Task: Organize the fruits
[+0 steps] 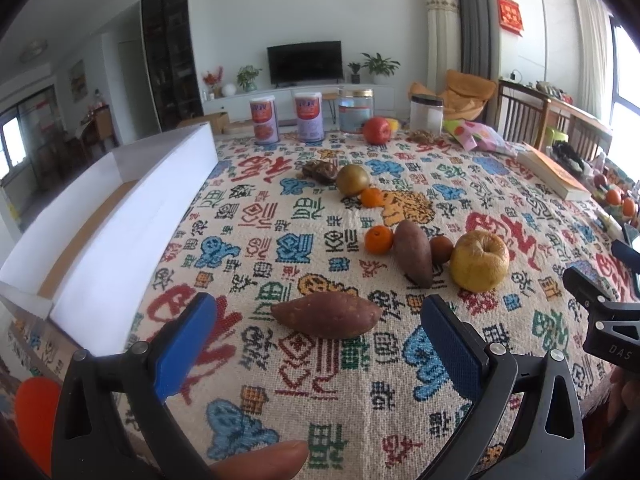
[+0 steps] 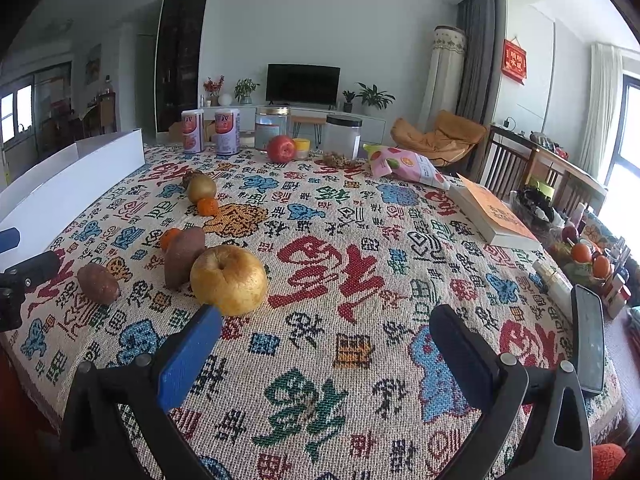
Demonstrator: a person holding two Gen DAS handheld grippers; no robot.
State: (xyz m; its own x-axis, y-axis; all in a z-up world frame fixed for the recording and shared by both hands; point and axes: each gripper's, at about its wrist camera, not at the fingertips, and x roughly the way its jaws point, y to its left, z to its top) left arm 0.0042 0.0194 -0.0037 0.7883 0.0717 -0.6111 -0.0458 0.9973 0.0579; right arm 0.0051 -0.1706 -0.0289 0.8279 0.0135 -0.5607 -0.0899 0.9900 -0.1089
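Note:
My left gripper (image 1: 320, 320) is open and empty, its blue pads either side of a sweet potato (image 1: 326, 315) lying on the patterned tablecloth just ahead. Behind it lie a second sweet potato (image 1: 414, 253), a small orange (image 1: 378, 239), a small brown fruit (image 1: 441, 249) and a yellow apple (image 1: 479, 261). Farther back are a green-brown fruit (image 1: 352, 179), another orange (image 1: 371, 197) and a red apple (image 1: 376, 130). My right gripper (image 2: 326, 328) is open and empty; the yellow apple (image 2: 229, 280) sits by its left fingertip.
A long white box (image 1: 132, 216) with compartments runs along the table's left side. Two cans (image 1: 264, 119) and jars (image 1: 355, 111) stand at the far edge. A snack bag (image 2: 404, 166), a book (image 2: 496, 218) and a phone (image 2: 588, 344) lie on the right.

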